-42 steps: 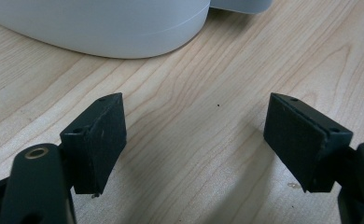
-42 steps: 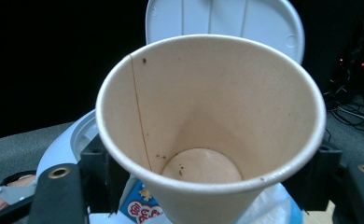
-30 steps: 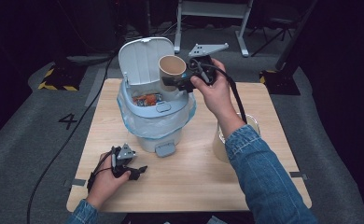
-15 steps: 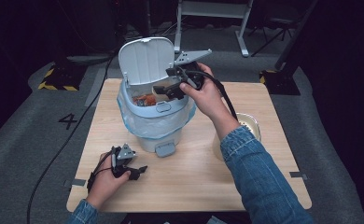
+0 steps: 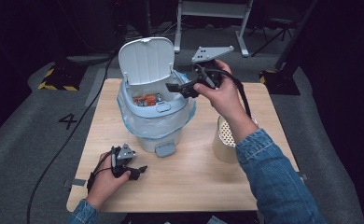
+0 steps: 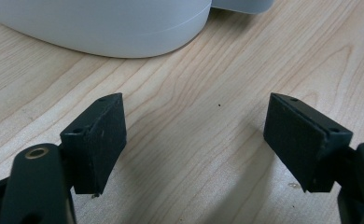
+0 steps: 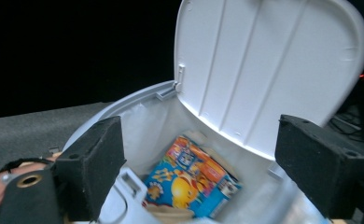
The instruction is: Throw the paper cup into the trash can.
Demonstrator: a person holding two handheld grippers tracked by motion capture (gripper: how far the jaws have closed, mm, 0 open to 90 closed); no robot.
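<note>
Gone from the right gripper (image 5: 178,88) is the cup; jaws just opened, empty, over the bin (image 5: 154,114).

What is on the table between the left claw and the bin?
Only bare wood of the table lies between the left claw and the bin, seen in the left gripper view.

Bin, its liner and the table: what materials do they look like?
Bin: looks like moulded plastic, pale grey, smooth with a soft sheen; the lid's inside has ribs. Liner: thin translucent plastic film, crinkled over the rim. Table: light wood or wood-look laminate, matt, with visible grain.
</note>
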